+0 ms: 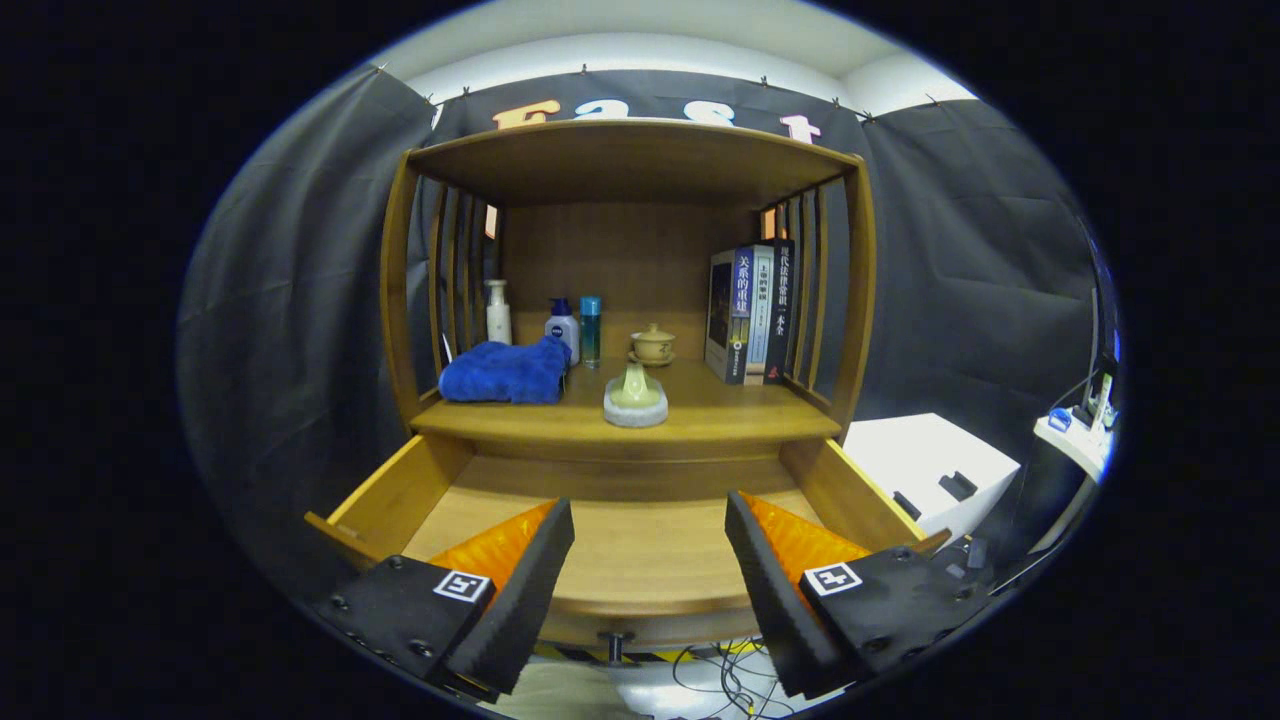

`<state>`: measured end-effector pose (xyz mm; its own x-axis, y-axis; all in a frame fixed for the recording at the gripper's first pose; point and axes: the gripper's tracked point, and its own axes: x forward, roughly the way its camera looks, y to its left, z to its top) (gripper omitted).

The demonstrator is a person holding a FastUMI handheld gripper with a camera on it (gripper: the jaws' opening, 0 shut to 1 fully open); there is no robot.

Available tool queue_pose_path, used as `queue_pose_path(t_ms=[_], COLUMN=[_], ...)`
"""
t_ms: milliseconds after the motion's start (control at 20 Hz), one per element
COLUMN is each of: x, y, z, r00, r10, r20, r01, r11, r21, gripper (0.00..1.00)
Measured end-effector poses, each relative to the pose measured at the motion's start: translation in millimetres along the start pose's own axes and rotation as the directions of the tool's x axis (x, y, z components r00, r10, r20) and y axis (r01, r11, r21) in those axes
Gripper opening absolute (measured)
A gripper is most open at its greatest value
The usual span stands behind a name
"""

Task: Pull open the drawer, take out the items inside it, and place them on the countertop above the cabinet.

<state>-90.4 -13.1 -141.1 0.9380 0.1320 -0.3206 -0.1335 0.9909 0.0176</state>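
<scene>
The wooden drawer (400, 490) stands pulled out below the cabinet's countertop (720, 415). Its bare wooden floor shows between my fingers, and its small knob (615, 640) sits at the front, below them. My gripper (650, 535) hovers over the drawer's front part, open, with nothing between its fingers. On the countertop lie a folded blue towel (505, 372) at the left and a pale green ornament on a round stone base (636, 397) in the middle.
Bottles (563, 326) and a lidded teacup (653, 344) stand at the back of the shelf, with books (748, 312) upright at the right. A white box (925, 460) sits to the cabinet's right. Cables (720, 680) lie on the floor under the drawer.
</scene>
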Motion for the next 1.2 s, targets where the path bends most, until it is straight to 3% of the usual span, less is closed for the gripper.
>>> queue_pose_path(t_ms=[450,1200], x=[-9,6], y=[1,-5], z=[-69,-66], r00=[0.997,0.999], r10=[-0.003,0.024], r20=[-0.077,-0.029], r01=[0.007,-0.021], r11=[0.999,0.994], r21=[0.047,0.112], gripper=[0.99,0.99])
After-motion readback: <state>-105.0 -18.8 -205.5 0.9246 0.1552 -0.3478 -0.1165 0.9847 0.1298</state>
